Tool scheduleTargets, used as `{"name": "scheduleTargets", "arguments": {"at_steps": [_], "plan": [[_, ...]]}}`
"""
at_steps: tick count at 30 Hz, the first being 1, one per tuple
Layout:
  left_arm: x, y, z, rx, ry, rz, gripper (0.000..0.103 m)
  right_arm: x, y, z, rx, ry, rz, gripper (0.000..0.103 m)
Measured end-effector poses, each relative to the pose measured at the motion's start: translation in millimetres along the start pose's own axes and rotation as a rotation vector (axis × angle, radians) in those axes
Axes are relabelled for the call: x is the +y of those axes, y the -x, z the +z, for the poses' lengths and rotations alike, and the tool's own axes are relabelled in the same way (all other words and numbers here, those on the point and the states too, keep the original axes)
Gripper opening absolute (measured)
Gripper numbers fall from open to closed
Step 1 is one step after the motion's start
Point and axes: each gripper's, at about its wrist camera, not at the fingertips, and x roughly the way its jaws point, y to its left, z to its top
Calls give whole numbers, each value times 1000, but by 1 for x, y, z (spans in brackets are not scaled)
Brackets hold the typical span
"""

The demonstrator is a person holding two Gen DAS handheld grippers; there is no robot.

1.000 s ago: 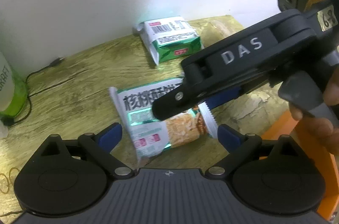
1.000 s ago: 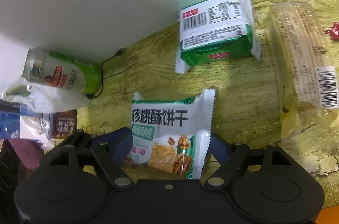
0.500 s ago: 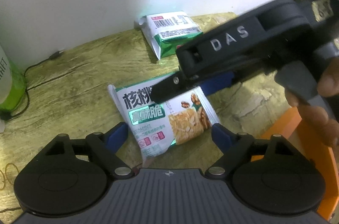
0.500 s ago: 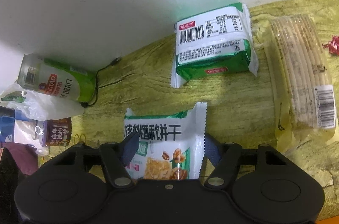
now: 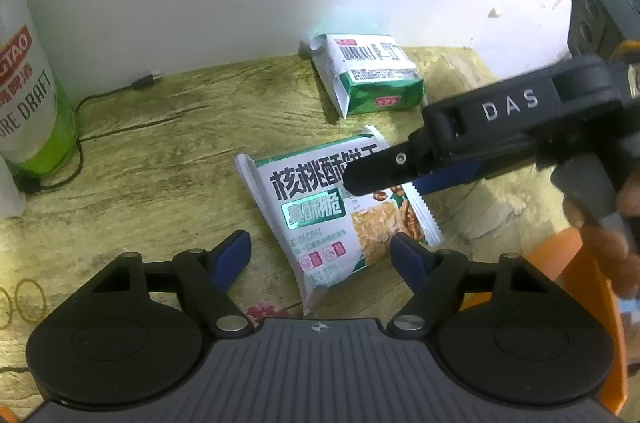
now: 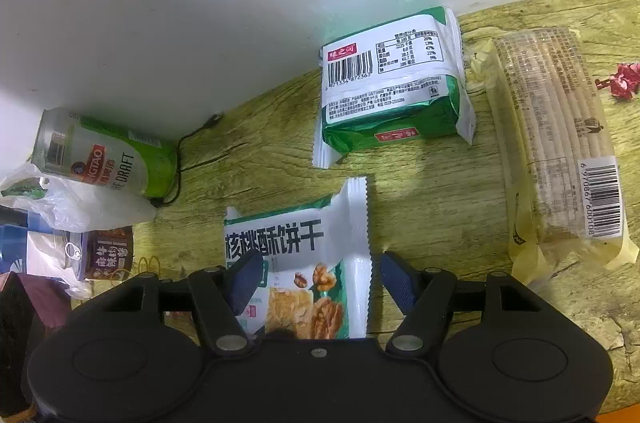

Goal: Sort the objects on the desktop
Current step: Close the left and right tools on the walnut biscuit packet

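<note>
My right gripper (image 6: pixel 316 281) is clamping the walnut biscuit packet (image 6: pixel 304 263), its blue pads against the packet's two sides; a second ago those jaws stood wider, with the packet loose between them. My left gripper (image 5: pixel 320 257) is closing its jaws, and the lower end of the same packet (image 5: pixel 320 219) is lying between them without either pad pressing it; they were spread much farther apart a second ago. In the left wrist view the packet is now sitting higher and more tilted than before, its near corner pointing down toward my left jaws, while the right gripper (image 5: pixel 400 179) is reaching in from the right across its upper edge. The packet is lying on the wood-grain worktop (image 6: pixel 260 151), in the middle, just in front of the green and white snack pack (image 6: pixel 388 95). A long clear pack of biscuits (image 6: pixel 556 151) is lying to the right, apart from both. A green beer can (image 6: pixel 108 159) is standing at the left by the white wall (image 6: pixel 200 3), with a black cable (image 6: pixel 188 139) beside it.
</note>
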Motion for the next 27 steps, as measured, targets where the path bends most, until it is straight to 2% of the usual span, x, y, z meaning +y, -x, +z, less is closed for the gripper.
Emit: {"name": "scheduleTargets", "arguments": {"at_steps": [1,3,8,14,19,22,27], "plan": [[0,0,1,-1,7,-5,74,0,0,0,1,1,1,65],[1,1,2,-11,18,-14,73,1,-1,0,2,0,3,57],[5,8,4,-35,59,-31,75,1,-1,2,-3,0,2,57],[13,-2,6,-15,97,-10,73,1,-3,3,-7,-1,3,57],[11,-4,5,-6,97,-34,63,3,-2,1,3,7,11,57],[7,-4,4,-4,71,-29,64,5,-1,-2,13,11,16,57],[10,-5,4,0,84,-26,67,3,2,-1,2,-7,13,57]]}}
